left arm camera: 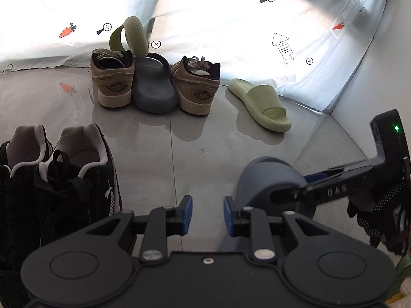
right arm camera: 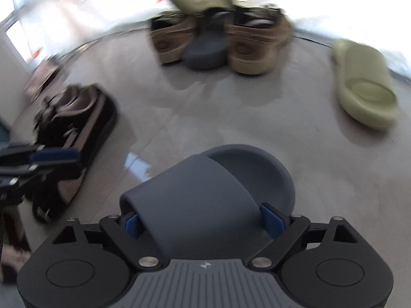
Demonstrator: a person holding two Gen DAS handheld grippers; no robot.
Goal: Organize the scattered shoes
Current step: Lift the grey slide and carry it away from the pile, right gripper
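My right gripper (right arm camera: 204, 222) is shut on a grey-blue slide (right arm camera: 203, 200) across its strap; the same slide (left arm camera: 267, 182) and the right gripper (left arm camera: 303, 192) show at the right of the left wrist view. My left gripper (left arm camera: 207, 211) is open and empty above the floor. Its blue pads also show in the right wrist view (right arm camera: 54, 155). A pair of black sneakers (left arm camera: 64, 179) stands at the left. Two tan sneakers (left arm camera: 113, 79) (left arm camera: 197, 84) flank a second grey-blue slide (left arm camera: 154, 87). One green slide (left arm camera: 262, 102) lies on the floor; another (left arm camera: 134, 34) leans upright behind the tan pair.
The floor (left arm camera: 159, 148) is grey tile. A white printed sheet (left arm camera: 231, 25) with carrot and arrow marks covers the far side. A wall edge (left arm camera: 372, 77) runs along the right.
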